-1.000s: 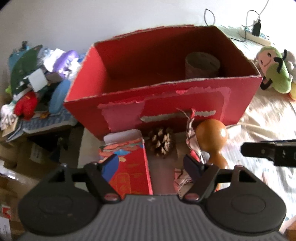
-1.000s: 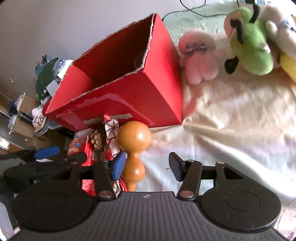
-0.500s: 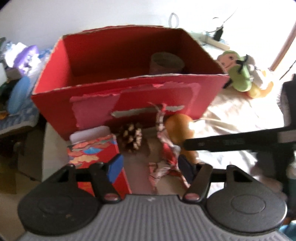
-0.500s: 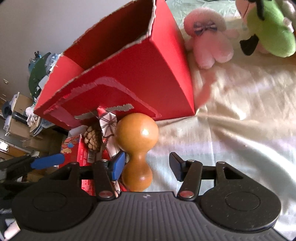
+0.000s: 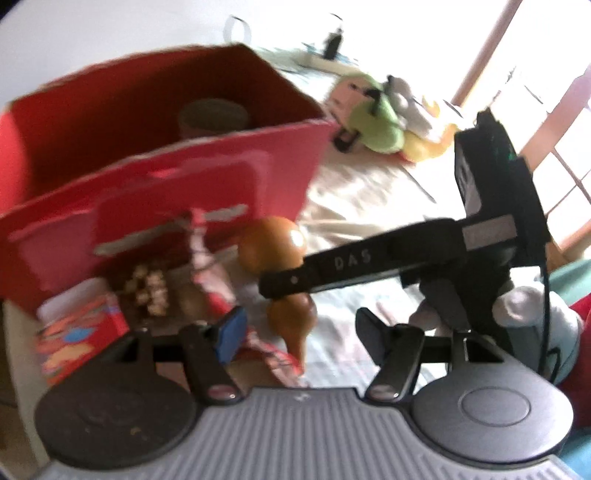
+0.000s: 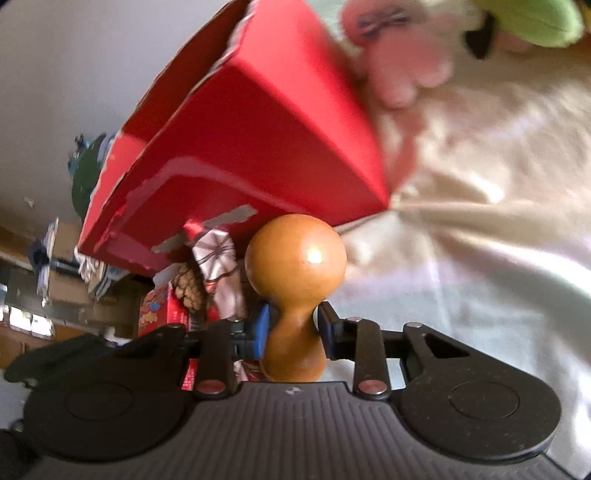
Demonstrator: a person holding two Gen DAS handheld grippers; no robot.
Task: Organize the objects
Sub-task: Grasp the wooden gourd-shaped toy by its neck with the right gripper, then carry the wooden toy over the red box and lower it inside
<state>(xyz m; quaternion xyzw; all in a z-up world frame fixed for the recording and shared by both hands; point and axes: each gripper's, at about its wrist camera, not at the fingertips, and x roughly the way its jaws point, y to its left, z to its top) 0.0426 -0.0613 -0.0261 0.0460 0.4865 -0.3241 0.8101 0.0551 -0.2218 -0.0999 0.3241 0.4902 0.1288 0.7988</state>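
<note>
A glossy orange-brown wooden gourd (image 6: 295, 258) stands upright in front of the open red cardboard box (image 6: 277, 140). My right gripper (image 6: 293, 325) is closing on the gourd's narrow waist, and both pads touch it. In the left wrist view one of the right gripper's fingers (image 5: 351, 258) crosses the gourd (image 5: 273, 240) at its waist. My left gripper (image 5: 301, 332) hangs open close in front, gripping nothing. A patterned paper bundle (image 5: 207, 258) lies by its blue pad. A pine cone (image 5: 147, 291) and a small red carton (image 5: 77, 332) sit left of the gourd.
A brown cup (image 5: 214, 114) stands inside the red box (image 5: 207, 177). Plush toys lie on the cream sheet (image 6: 480, 184): a pink one (image 6: 399, 62) and a green one (image 6: 535, 22). A cluttered pile (image 6: 88, 177) lies at the far left. A power strip (image 5: 325, 62) sits behind.
My right gripper has come down over the gourd and its jaws have closed onto the waist. The left wrist view has swung right, and the right gripper now crosses it.
</note>
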